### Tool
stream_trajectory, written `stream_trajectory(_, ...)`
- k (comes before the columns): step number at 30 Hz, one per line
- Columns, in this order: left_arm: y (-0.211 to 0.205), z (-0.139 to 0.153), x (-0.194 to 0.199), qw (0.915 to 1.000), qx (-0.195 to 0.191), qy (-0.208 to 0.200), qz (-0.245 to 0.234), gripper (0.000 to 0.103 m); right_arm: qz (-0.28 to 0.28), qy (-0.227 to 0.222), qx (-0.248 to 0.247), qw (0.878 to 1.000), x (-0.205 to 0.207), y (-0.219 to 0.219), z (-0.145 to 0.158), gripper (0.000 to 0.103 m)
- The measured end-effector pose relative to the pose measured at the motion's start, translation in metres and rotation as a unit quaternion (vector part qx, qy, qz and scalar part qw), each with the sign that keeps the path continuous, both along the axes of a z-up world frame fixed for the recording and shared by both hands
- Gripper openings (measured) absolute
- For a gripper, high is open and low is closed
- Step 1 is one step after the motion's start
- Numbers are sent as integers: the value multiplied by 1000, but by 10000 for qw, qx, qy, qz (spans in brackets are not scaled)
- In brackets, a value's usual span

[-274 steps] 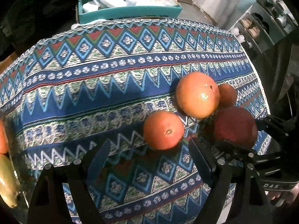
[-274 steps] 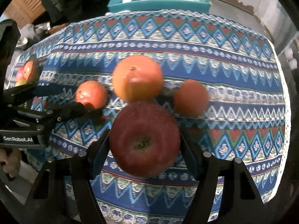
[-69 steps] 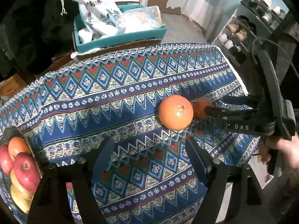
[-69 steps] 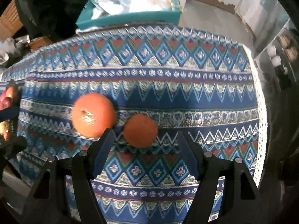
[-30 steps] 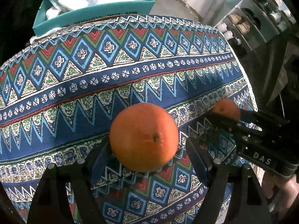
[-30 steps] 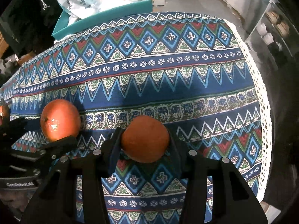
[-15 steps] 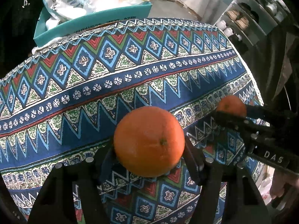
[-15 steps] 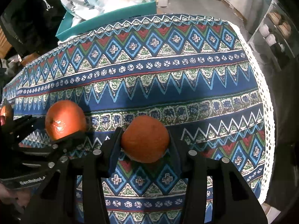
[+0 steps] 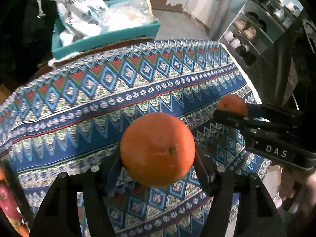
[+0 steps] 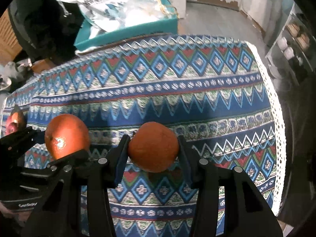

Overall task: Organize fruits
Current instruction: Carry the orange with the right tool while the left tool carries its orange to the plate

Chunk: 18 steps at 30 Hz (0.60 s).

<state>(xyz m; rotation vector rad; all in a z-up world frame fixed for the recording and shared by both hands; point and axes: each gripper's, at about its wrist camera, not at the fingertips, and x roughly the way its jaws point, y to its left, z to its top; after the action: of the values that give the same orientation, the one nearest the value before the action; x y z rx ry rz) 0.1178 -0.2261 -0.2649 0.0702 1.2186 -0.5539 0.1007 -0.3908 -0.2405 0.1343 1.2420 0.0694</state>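
My left gripper (image 9: 158, 158) is shut on a large orange (image 9: 157, 149) and holds it above the patterned tablecloth (image 9: 110, 90). The same orange shows at the left in the right wrist view (image 10: 66, 135). My right gripper (image 10: 153, 148) is shut on a smaller, darker orange (image 10: 153, 146), also lifted off the cloth (image 10: 177, 90). That small orange and the right gripper show at the right in the left wrist view (image 9: 232, 104). A bowl of fruit with a red apple (image 9: 7, 199) sits at the far left edge; it also shows in the right wrist view (image 10: 14, 120).
A teal box (image 9: 106, 37) stuffed with plastic bags stands behind the table's far edge; it also shows in the right wrist view (image 10: 128, 27). A shelf with cups (image 9: 256, 29) stands at the right. The table's lace edge (image 10: 276, 118) drops off on the right.
Both grippers closed on their oranges about a second ago and have lifted them up off the cloth. The view has pulled back from the table.
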Motion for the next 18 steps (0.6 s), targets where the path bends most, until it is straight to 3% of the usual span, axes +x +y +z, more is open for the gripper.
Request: stream_trajectory(18,97,67,-25,9965,-206,-377,711,68,905,-589,358,9935,-3,87,66,47)
